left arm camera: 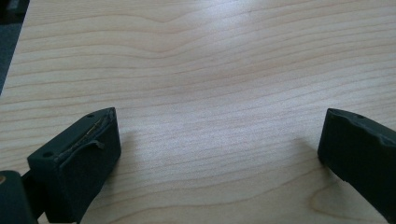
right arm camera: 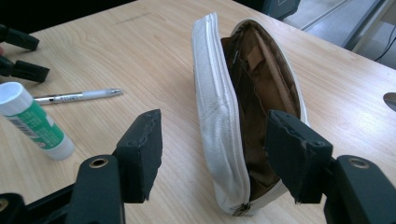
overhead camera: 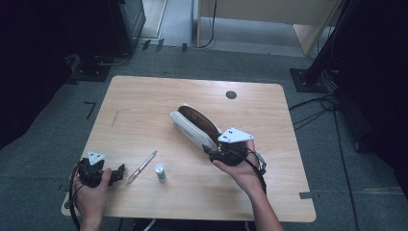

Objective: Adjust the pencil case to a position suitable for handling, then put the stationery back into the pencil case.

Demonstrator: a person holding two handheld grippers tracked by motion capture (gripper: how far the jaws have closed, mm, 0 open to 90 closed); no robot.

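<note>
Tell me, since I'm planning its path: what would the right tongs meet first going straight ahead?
Probably the open white pouch: the right tongs are open and straddle its near end, though depth is unclear.

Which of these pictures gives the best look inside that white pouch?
The right gripper view: the white pouch lies unzipped close ahead, its brown lining plain. The high view shows the pouch small, its brown opening visible. The left gripper view shows bare table.

Overhead camera; two close gripper cameras.
</note>
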